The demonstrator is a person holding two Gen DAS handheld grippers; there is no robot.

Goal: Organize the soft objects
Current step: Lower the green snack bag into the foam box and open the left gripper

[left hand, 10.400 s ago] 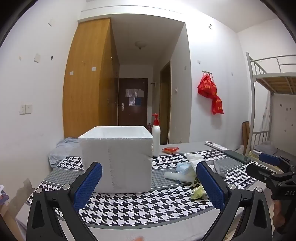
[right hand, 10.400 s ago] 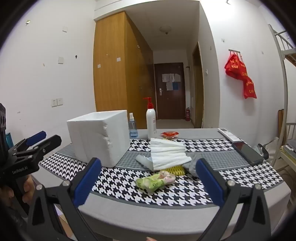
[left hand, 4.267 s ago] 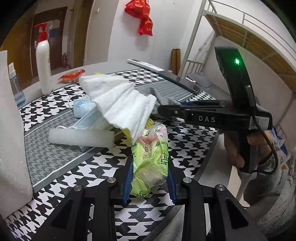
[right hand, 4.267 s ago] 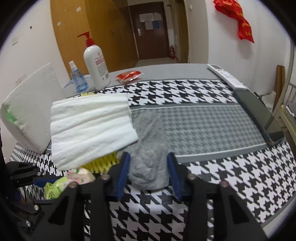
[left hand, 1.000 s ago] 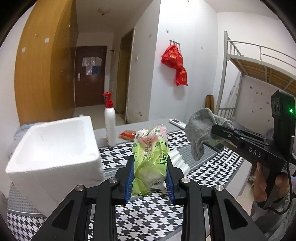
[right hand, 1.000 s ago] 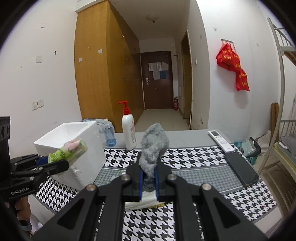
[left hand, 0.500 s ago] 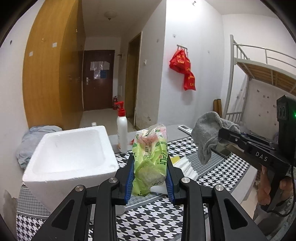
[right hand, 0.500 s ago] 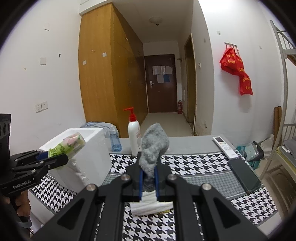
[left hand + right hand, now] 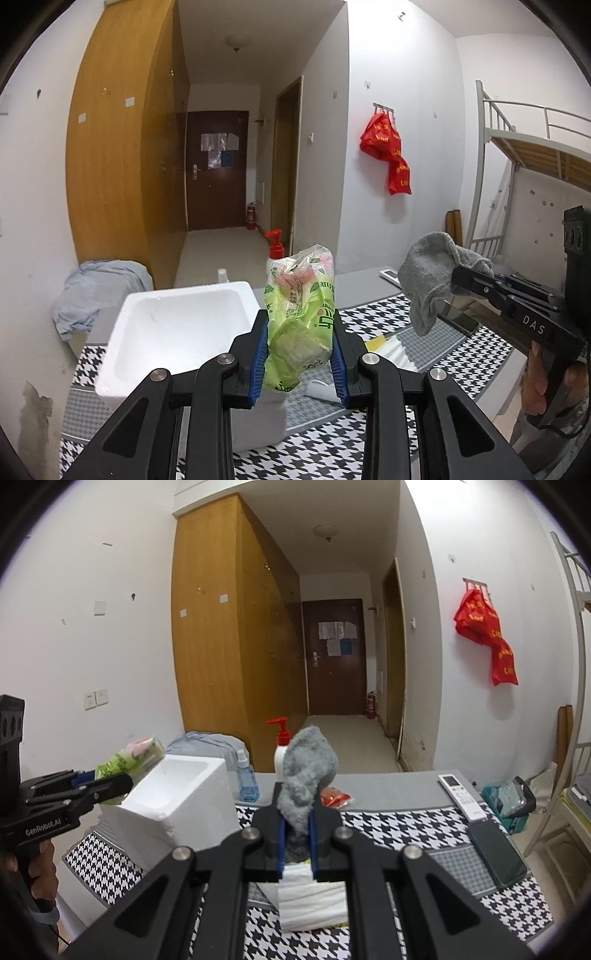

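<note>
White walls, a tall wooden wardrobe (image 9: 236,642), a dark door (image 9: 336,657) beyond.

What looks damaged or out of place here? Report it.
The white foam box has a rough, chipped corner edge facing the right wrist camera. Paint has peeled from the wall low beside the table. Nothing has spilled.

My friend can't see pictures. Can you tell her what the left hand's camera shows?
The left gripper squeezes a green plastic packet above a checkered table, beside an open white foam box. To the right, the right gripper holds a gray cloth.
</note>
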